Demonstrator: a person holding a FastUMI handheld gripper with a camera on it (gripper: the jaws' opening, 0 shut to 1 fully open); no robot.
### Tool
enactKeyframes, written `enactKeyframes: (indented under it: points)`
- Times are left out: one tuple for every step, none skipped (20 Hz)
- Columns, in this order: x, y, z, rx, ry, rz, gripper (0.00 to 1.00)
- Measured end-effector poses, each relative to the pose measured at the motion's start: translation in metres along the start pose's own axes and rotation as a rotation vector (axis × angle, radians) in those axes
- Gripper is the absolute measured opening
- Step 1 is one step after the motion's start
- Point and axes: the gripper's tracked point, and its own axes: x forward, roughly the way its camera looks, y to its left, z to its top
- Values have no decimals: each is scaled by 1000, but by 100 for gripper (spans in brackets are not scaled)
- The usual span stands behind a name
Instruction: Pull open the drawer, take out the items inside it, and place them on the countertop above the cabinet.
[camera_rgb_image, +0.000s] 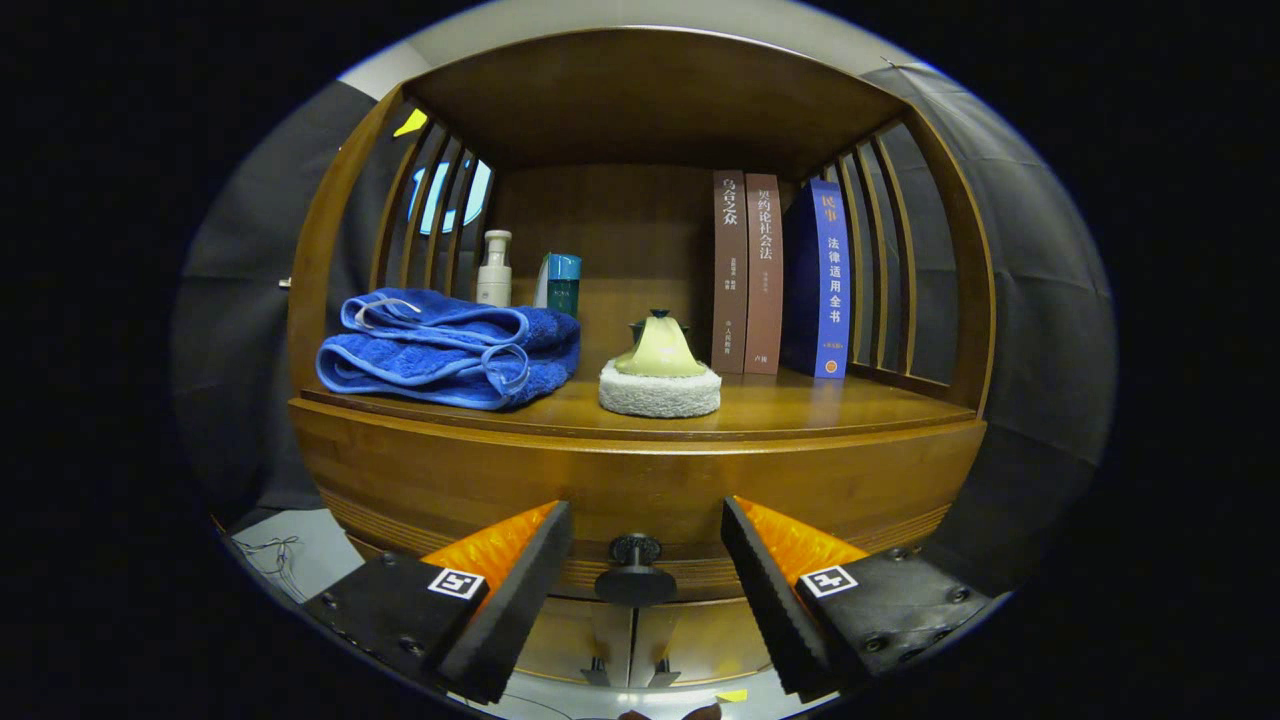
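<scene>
Drawer (640, 490) closed — its black knob (635, 570) sits between the wide-open, empty gripper (645, 555) fingers.

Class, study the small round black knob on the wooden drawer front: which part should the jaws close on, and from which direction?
Grip the small round black knob by its sides, coming straight at the wooden drawer front. It juts out toward the open gripper, whose jaws already stand either side of it, not yet touching, so closing and pulling back would likely work.

gripper (646, 560) fingers apart either side of dark drawer knob (634, 572), untouched
</scene>
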Motion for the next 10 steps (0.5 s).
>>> enactKeyframes:
  points:
    - [-7, 0, 4, -4, -8, 4, 99]
    - [-15, 2, 10, -3, -14, 12, 99]
    - [-22, 4, 18, 4, -23, 20, 99]
    - [-30, 5, 28, 18, -34, 24, 99]
    - [-38, 7, 38, 36, -39, 33, 99]
    - [-45, 7, 50, 49, -44, 35, 99]
    - [-53, 6, 63, 55, -50, 33, 98]
    - [-60, 3, 78, 55, -59, 25, 99]
    - [-67, 1, 92, 50, -71, 15, 98]
    - [-74, -2, 109, 48, -86, 5, 98]
